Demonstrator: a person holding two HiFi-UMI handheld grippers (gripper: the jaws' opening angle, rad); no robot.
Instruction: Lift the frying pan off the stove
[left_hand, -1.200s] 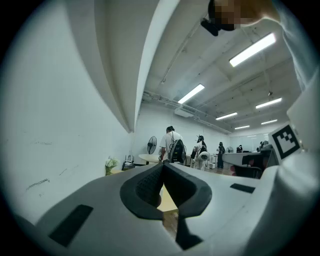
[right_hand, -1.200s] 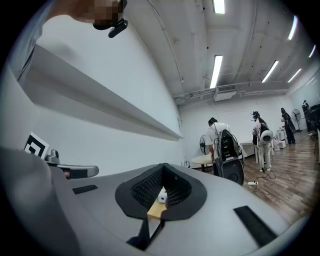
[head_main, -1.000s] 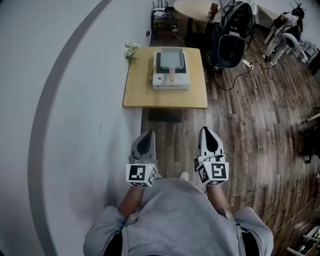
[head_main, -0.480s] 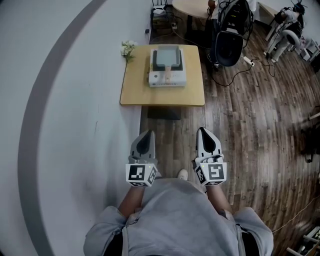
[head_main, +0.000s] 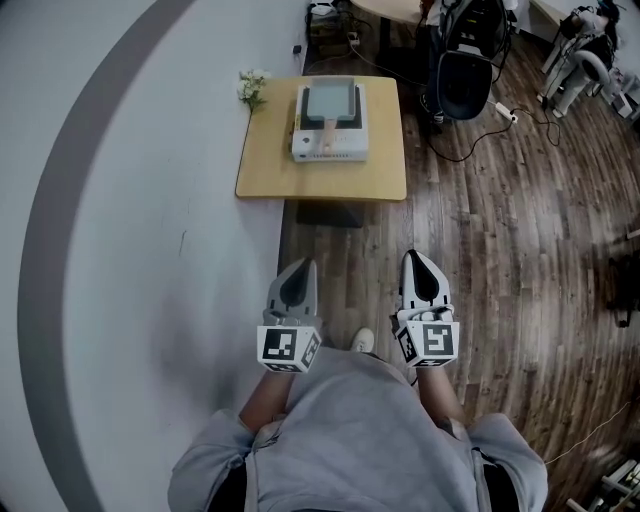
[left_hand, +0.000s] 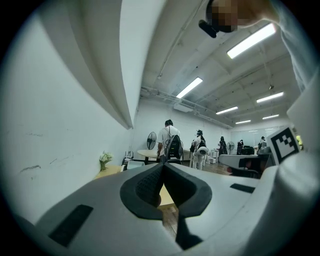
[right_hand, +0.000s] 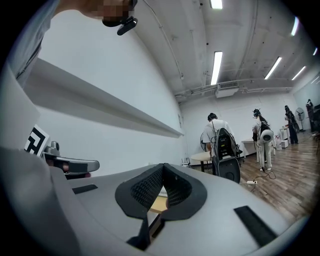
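**Pan on the stove, both hand-held grippers closed and far short of it**

Head view: the frying pan (head_main: 328, 100) sits on the white stove (head_main: 330, 148) on the wooden counter (head_main: 270, 172). The left hand-held gripper (head_main: 296, 272) and right hand-held gripper (head_main: 422, 262) are side by side close to the person's body, above the wood floor (head_main: 480, 230), well apart from the pan.

Left gripper view: jaws pressed together, nothing between them.

Right gripper view: jaws together too, empty, with the counter beyond the tips.

No readable txt or nos.; only square markers (head_main: 285, 346) on left tool (head_main: 298, 272) & right tool (head_main: 418, 265)
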